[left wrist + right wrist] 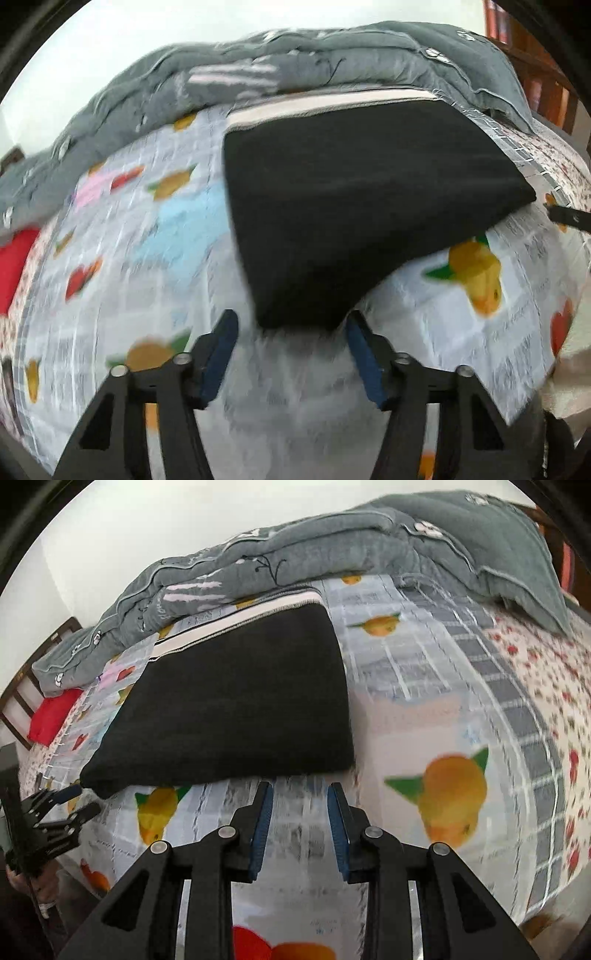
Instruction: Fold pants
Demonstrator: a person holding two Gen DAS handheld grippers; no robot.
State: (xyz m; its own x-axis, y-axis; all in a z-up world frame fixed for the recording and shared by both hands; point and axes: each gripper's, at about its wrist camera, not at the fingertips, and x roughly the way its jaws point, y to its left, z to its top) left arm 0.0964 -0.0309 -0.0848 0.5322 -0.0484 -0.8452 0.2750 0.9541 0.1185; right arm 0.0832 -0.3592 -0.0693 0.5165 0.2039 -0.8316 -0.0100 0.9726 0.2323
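The black pants (351,206) lie folded flat on the bed, with a white-striped waistband (317,109) at the far edge. My left gripper (291,325) is open and empty, its blue pads just short of the near corner of the pants. In the right wrist view the pants (236,705) lie ahead and to the left. My right gripper (300,794) is open and empty, just in front of their near edge. The left gripper (70,805) also shows at the far left of that view.
The bed is covered by a fruit-printed sheet (443,782). A bunched grey quilt (332,542) lies along the far side. A red cushion (51,716) sits at the far left by a wooden bed frame (22,686). Wooden shelves (535,66) stand at the right.
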